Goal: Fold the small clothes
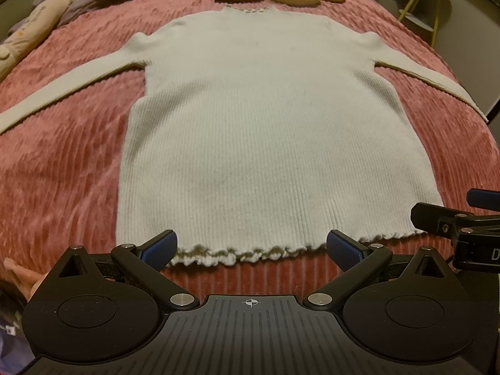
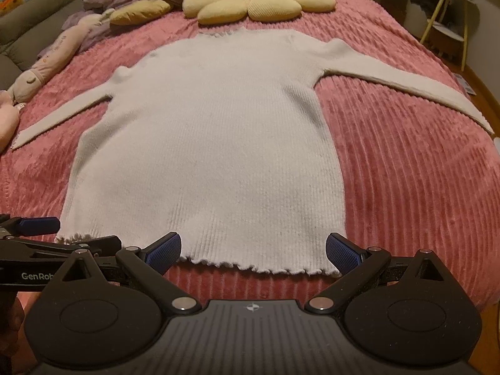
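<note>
a pale ribbed knit sweater (image 1: pixel 256 131) is lying flat, sleeves spread, on the pink ridged bedspread (image 1: pixel 62 162). the left gripper (image 1: pixel 251 247) and right gripper (image 2: pixel 253 248) are hovering at its ruffled hem, jaws spread apart, holding nothing.

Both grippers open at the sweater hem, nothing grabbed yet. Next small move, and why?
Probably ease both forward and close on the hem. The white sweater lies flat on the pink blanket, sleeves spread, unfolded. The left gripper and right gripper are open, with the ruffled hem lying between their fingers, so pinching it looks like the natural start.
</note>
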`<action>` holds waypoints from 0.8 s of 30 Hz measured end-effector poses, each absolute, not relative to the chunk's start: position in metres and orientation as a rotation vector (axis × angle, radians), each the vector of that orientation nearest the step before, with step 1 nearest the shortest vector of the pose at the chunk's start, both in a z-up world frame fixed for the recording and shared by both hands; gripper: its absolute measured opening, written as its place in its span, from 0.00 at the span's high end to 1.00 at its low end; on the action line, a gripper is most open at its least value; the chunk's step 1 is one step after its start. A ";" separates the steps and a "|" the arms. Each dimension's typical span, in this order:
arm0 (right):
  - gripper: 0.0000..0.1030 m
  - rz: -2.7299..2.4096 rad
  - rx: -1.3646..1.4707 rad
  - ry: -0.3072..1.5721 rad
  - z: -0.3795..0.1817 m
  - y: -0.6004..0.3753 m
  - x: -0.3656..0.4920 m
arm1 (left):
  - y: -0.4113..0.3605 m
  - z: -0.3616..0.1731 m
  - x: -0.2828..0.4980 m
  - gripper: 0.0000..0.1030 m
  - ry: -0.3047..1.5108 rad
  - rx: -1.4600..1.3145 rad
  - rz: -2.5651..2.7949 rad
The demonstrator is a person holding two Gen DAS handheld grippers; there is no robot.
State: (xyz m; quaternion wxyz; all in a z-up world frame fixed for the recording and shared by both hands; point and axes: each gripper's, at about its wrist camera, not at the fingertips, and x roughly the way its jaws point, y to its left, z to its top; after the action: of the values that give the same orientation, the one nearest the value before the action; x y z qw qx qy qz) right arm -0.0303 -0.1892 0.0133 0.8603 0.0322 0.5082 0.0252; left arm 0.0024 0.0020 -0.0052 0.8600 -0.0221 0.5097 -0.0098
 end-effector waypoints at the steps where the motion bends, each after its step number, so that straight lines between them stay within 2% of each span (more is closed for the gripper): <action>1: 0.04 0.062 0.068 1.055 0.013 -0.189 -0.031 | 0.002 -0.005 0.003 0.00 1.071 -0.049 -0.021; 16: 0.04 0.240 0.368 1.046 -0.009 -0.221 -0.024 | 0.005 -0.009 0.019 0.00 1.061 -0.046 -0.011; 19: 0.04 0.175 0.431 0.976 -0.009 -0.252 -0.010 | 0.009 -0.003 0.035 0.00 0.994 -0.017 0.023; 24: 0.04 -0.003 0.561 0.747 -0.004 -0.341 0.022 | 0.020 0.000 0.075 0.00 0.856 -0.045 0.069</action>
State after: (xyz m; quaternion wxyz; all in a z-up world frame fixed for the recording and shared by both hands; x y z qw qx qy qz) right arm 0.0221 -0.3415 -0.0043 0.8928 0.2704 0.3603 -0.0014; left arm 0.0751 0.0204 0.0000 0.9090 -0.0216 0.4148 0.0337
